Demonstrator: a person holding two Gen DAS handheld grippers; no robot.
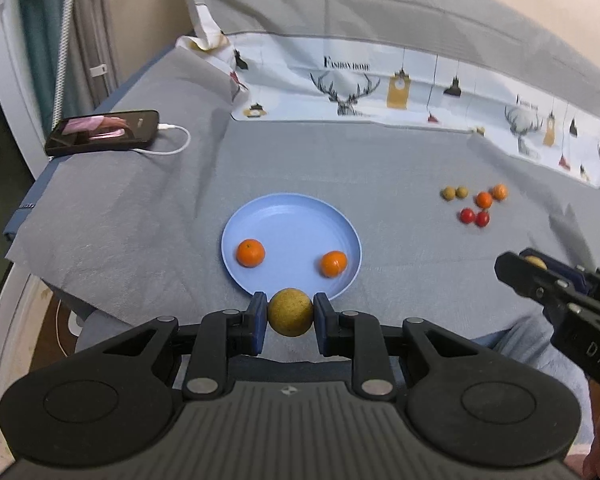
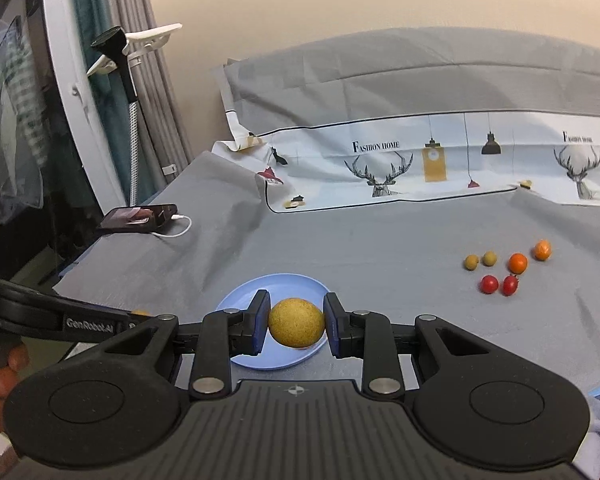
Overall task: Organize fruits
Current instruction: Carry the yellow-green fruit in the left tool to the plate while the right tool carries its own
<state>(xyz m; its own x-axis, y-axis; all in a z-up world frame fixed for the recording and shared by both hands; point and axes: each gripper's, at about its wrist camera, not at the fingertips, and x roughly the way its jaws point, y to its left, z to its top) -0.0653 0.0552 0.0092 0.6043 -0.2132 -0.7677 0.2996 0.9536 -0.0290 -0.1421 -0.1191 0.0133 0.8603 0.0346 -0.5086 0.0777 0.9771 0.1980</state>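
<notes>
Done: I see two oranges (image 1: 251, 253) on the plate (image 1: 288, 208), lower centre.
Tongs: my left gripper (image 1: 290, 317) and right gripper (image 2: 296, 322) each clamp a yellow fruit (image 1: 290, 312).
Left: six small fruits (image 1: 476, 204), right of frame.

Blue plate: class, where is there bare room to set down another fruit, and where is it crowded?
On the blue plate, the middle and far half are bare, between and behind the two oranges. The grey sheet between plate and phone is bare. Crowded: the loose fruit cluster.

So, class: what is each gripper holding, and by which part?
Left gripper clamps a yellow-brown round fruit across its sides. Right gripper grips another one likewise.
</notes>
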